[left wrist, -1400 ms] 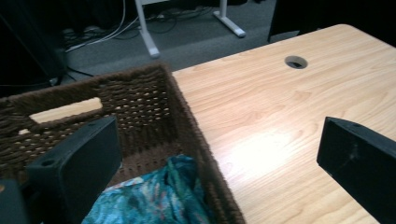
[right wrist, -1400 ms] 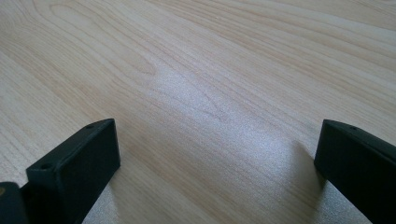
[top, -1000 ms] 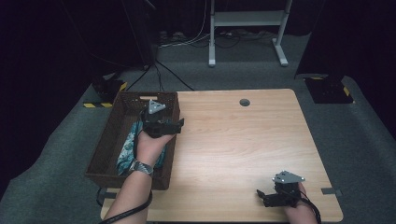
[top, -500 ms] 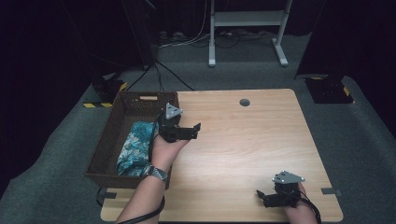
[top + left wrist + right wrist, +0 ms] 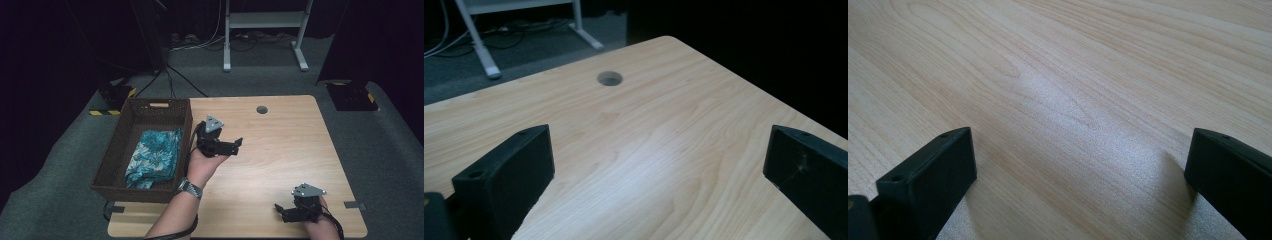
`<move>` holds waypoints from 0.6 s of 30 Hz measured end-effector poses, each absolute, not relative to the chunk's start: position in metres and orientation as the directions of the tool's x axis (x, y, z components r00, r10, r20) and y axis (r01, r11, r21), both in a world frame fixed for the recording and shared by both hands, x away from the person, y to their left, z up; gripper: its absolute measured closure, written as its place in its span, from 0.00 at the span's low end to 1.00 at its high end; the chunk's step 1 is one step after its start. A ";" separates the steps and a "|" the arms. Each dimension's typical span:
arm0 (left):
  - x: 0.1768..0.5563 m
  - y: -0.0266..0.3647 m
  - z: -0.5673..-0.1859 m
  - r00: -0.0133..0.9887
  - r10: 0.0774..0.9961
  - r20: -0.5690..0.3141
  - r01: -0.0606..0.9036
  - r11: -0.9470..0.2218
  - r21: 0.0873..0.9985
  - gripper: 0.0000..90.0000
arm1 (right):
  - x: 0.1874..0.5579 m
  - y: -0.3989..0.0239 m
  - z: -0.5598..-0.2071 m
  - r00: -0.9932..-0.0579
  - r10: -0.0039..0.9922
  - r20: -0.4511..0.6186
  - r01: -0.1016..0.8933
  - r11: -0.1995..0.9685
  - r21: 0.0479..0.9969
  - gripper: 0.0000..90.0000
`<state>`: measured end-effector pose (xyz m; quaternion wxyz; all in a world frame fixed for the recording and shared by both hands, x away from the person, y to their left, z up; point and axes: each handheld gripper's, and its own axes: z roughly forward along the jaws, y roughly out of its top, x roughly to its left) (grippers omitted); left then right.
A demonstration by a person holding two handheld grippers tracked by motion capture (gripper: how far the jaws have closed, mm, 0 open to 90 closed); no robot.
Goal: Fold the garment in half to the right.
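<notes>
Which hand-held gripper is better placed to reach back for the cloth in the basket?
Left. The left hand-held gripper is open over the table just right of the basket holding the teal cloth. The right hand-held gripper sits open at the table's near right corner.

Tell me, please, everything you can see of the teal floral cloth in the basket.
The cloth is a soft fabric, teal with a pale flower print, crumpled and loosely folded. It lies on the floor of the dark woven basket, stretching from about its middle toward the near end and lying closer to the wall that faces the table's middle. Nothing holds it: the left tongs stand open above the bare tabletop, apart from the cloth.
</notes>
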<state>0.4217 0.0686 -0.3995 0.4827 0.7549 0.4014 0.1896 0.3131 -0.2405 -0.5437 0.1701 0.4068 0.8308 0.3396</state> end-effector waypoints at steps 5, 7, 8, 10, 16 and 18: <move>0.418 0.048 -0.408 0.648 0.752 -0.119 0.418 -0.221 0.881 0.00 | 0.313 -0.241 -0.544 -0.612 0.791 -0.008 0.559 0.439 0.704 0.00; 0.417 0.040 -0.415 0.666 0.737 -0.113 0.413 -0.238 0.879 0.00 | 0.313 -0.241 -0.544 -0.612 0.791 -0.008 0.559 0.439 0.704 0.00; 0.417 0.036 -0.419 0.673 0.731 -0.110 0.417 -0.253 0.873 0.00 | 0.313 -0.241 -0.544 -0.613 0.790 -0.009 0.558 0.440 0.703 0.00; 0.417 0.030 -0.429 0.675 0.729 -0.114 0.435 -0.269 0.859 0.00 | 0.312 -0.241 -0.544 -0.611 0.791 -0.008 0.559 0.439 0.704 0.00; 0.416 0.017 -0.449 0.693 0.711 -0.122 0.450 -0.294 0.843 0.00 | 0.312 -0.241 -0.544 -0.610 0.792 -0.008 0.560 0.438 0.703 0.00; 0.415 0.015 -0.454 0.695 0.708 -0.126 0.455 -0.297 0.839 0.00 | 0.313 -0.241 -0.544 -0.614 0.790 -0.006 0.559 0.440 0.703 0.00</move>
